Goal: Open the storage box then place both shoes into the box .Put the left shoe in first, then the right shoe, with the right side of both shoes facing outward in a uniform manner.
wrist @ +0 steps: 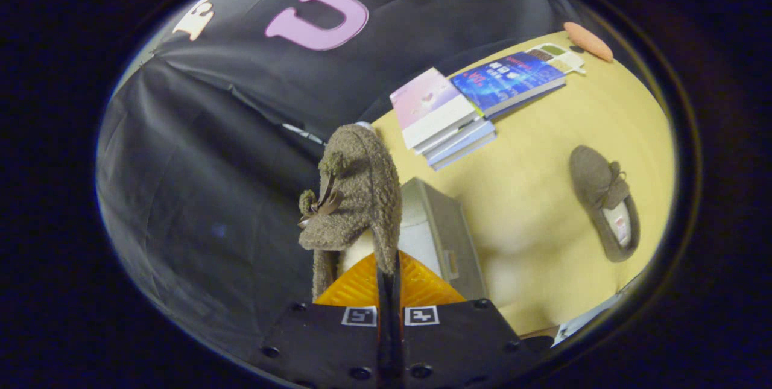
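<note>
Staged recording booth, black cloth wall (199, 154), yellow tabletop (531, 196), stacked books (446, 117), household props

Two brown fuzzy shoes: one shoe (353, 196) pinched by its side wall between the fingers of the one gripper (389, 283), which are closed on it with almost no gap, and a second shoe (605, 202) lying on the yellow table (543, 154) well apart from the first. One grey storage box (443, 238), just beside the held shoe. Books: one blue-covered book (509, 78), and next to it a stack (443, 120) with a pink cover on top and what look like two thinner ones under it, the exact number hard to tell. One orange oval object (588, 41) and one small tray with compartments (558, 54) beyond the books
</note>
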